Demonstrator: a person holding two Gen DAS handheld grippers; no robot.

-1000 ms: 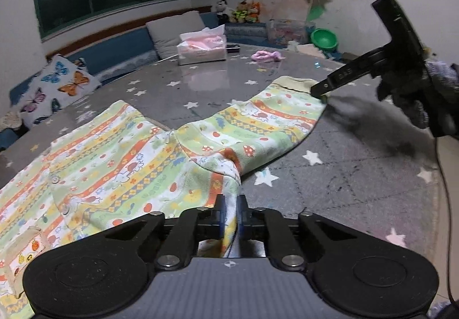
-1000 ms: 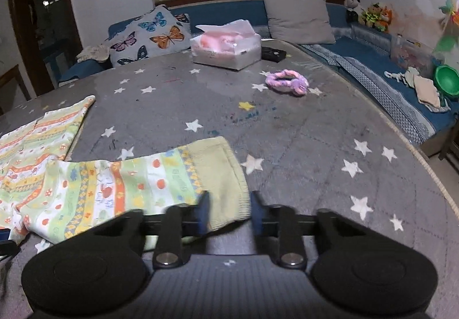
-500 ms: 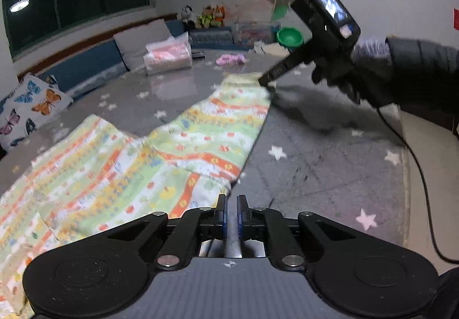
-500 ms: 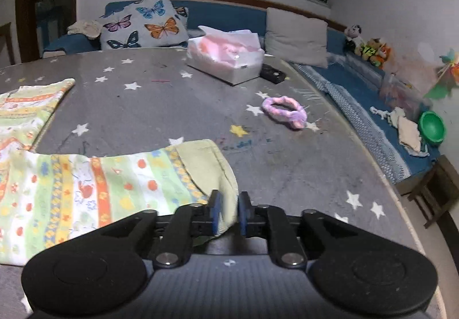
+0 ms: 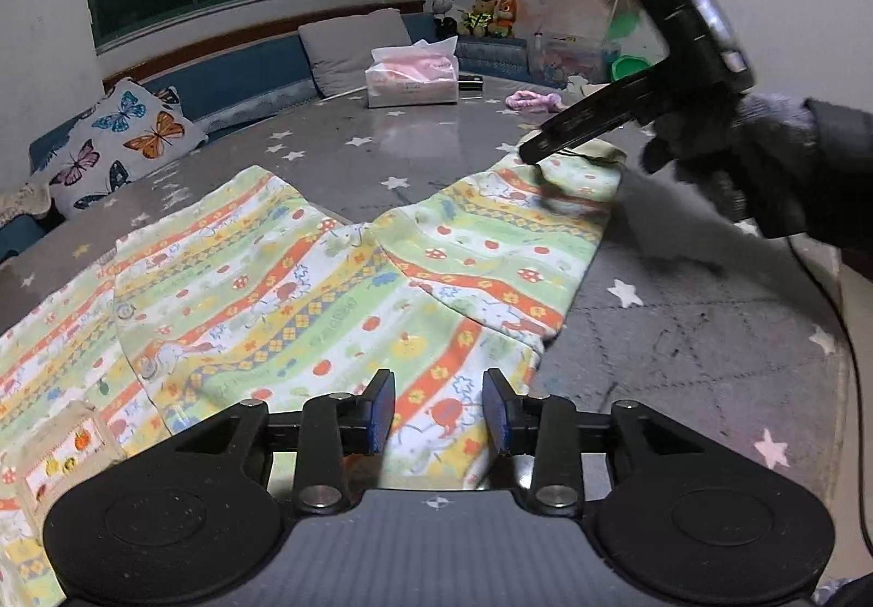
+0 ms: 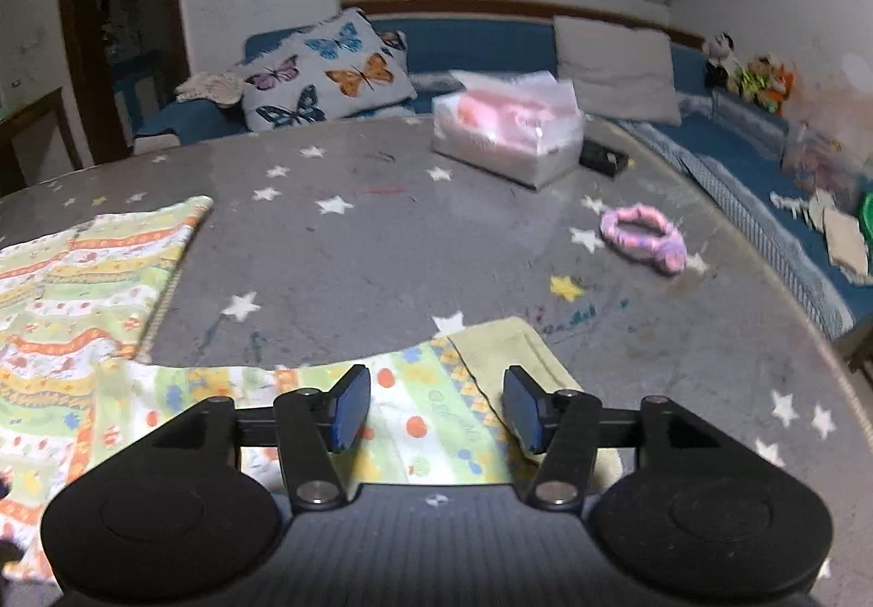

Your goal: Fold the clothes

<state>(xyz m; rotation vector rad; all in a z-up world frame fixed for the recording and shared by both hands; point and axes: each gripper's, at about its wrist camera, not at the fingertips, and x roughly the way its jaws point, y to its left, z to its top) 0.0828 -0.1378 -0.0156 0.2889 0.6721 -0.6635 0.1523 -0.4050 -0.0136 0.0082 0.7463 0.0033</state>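
Both grippers, left gripper (image 5: 439,408) and right gripper (image 6: 436,413), have released; jaws spread over the patterned baby garment (image 5: 338,301); I judge sleeve (image 5: 513,247) laid out, folding largely outstanding.

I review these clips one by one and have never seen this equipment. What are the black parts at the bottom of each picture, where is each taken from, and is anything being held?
There is no robot here: a person holds a pair of hand-operated tongs in each hand, each carrying a forward-looking fisheye camera. One picture looks along the left tongs, the other along the right tongs; the black shapes are the tongs themselves. In the left view you also see the person's gloved right hand with its tool. On the grey star-patterned table lies a striped child's garment, plus a tissue pack and a pink hair band. Both tongs are open above the cloth, one over its sleeve cuff; nothing is held.
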